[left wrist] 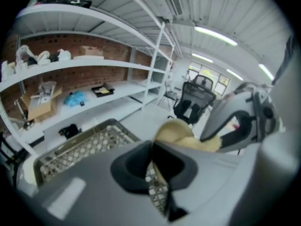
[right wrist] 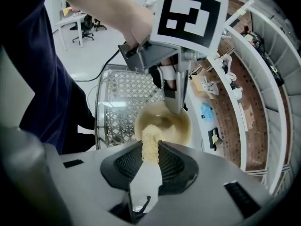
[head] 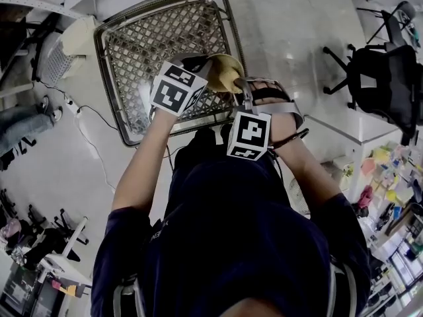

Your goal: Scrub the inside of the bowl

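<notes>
A yellow bowl (head: 225, 70) is held up over the wire basket (head: 142, 41). My left gripper (head: 206, 66) is shut on its rim; in the left gripper view the bowl (left wrist: 175, 132) shows edge-on past the jaws of that gripper (left wrist: 153, 160). My right gripper (right wrist: 150, 150) is shut on a yellow scrub pad (right wrist: 150, 145), whose tip lies at the near rim of the bowl (right wrist: 164, 124), pointing into its inside. In the head view the right gripper (head: 243, 86) sits just right of the bowl.
The metal wire basket (right wrist: 123, 102) stands on a white table (head: 291, 32) below the bowl. White shelves (left wrist: 94, 65) with boxes and small items run along a brick wall. A black office chair (head: 383, 78) stands at the right.
</notes>
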Motion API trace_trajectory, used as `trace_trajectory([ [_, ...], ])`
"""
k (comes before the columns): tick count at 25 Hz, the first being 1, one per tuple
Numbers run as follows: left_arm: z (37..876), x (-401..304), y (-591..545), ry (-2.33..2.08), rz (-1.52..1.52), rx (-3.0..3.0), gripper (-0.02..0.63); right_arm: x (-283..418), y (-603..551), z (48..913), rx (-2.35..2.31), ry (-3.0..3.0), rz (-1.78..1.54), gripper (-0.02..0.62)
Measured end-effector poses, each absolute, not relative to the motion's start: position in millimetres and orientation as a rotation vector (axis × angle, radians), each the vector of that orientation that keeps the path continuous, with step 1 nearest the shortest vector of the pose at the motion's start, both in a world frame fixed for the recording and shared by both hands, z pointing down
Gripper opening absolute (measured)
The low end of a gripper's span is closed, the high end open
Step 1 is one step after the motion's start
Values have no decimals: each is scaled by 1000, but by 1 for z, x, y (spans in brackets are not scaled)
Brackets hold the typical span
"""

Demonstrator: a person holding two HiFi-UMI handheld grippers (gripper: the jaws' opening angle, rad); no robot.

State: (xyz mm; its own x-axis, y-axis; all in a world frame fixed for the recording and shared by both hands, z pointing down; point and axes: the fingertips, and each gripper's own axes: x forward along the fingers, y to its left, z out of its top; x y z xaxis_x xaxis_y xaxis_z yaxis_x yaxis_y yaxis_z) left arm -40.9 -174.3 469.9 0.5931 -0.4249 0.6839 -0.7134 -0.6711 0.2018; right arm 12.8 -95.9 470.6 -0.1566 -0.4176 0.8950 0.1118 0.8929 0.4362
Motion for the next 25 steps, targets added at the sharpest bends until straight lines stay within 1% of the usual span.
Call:
trace_trajectory([
  [6,462,-40,-176,-920,727,2345,14,-19,-85,459,288,-1813,-468,80],
  [13,470,-44,-171,-913,775,2334,12,5,-88,470,215,-1733,-426,80],
  [19,482,-38,-160,-863,868,2344,10,18,-114,460,339,-1741,-443,80],
  [25,486,-45,-166,-885,879,2330,9,9,-121,435,449,-1983,-260,80],
])
